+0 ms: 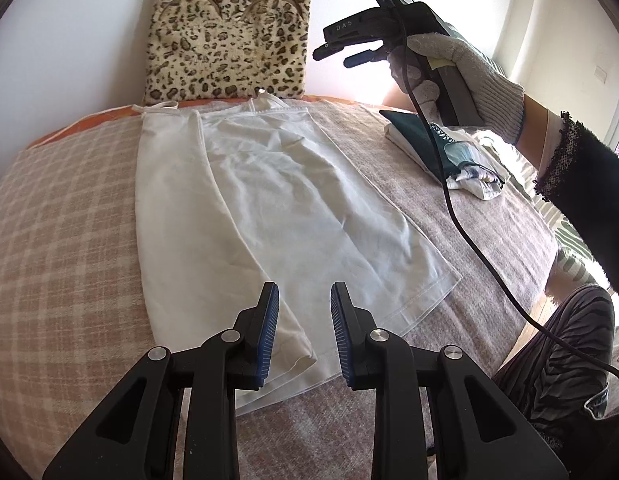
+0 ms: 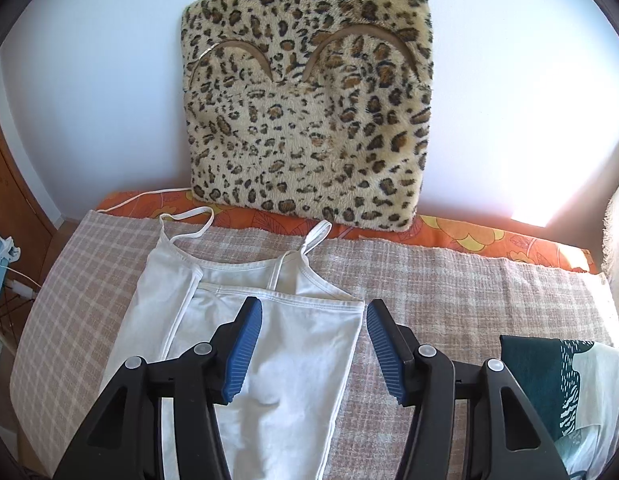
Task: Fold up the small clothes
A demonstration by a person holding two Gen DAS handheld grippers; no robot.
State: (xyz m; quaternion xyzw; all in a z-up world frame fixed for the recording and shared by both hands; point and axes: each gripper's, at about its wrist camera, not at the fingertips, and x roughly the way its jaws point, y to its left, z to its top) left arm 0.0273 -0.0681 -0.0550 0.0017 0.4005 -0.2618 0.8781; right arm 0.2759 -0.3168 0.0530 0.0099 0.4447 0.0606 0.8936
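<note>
Left claw is up front with its blue pads spread apart, nothing between them, hovering over the hem end of the white top. The top lies flat on the plaid blanket, its left side folded over, straps pointing at the far wall. Right claw has its fingers wide apart too, above the top's strap end; the left view shows it held up in a gloved hand. Off to the right there's a folded pile of green and white clothes. Furthest back, a leopard cushion leans on the wall.
</note>
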